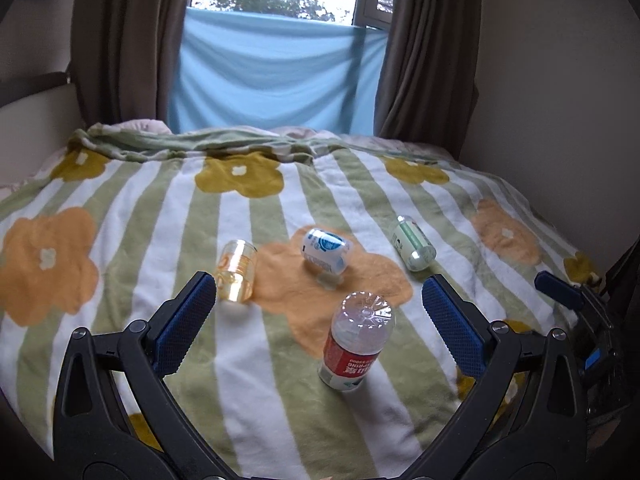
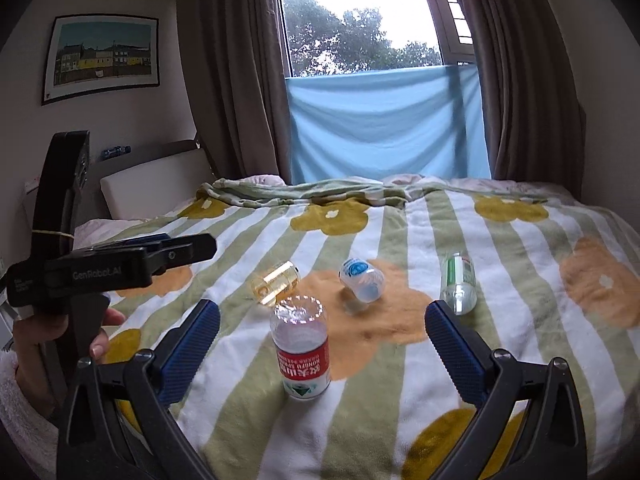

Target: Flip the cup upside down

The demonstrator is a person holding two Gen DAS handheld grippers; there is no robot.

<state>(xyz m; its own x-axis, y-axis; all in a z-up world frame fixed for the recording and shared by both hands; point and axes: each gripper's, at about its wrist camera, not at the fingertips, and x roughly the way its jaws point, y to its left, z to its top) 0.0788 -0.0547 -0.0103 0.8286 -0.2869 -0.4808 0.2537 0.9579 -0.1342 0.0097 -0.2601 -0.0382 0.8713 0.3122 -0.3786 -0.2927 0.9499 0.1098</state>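
Four small clear cups sit on the striped, flowered blanket (image 1: pixel 120 240). A red-labelled cup (image 1: pixel 356 346) (image 2: pixel 301 350) stands with its base up, nearest to both grippers. An amber cup (image 1: pixel 237 271) (image 2: pixel 276 282) lies on its side at the left. A blue-and-white cup (image 1: pixel 326 252) (image 2: pixel 362 280) leans over in the middle. At the right lies a green-labelled cup (image 1: pixel 414 244) (image 2: pixel 458 282). My left gripper (image 1: pixel 320 282) is open and hovers short of the cups, holding nothing. My right gripper (image 2: pixel 322 306) is open too, with the red-labelled cup ahead between its fingers but untouched.
A hand (image 2: pixel 44 332) holds the left gripper (image 2: pixel 200 248) at the left edge of the right wrist view. A headboard (image 2: pixel 156 182) and a framed picture (image 2: pixel 102 58) are at the left. Brown curtains (image 2: pixel 236 80) and a blue cloth (image 2: pixel 388 124) hang behind the bed.
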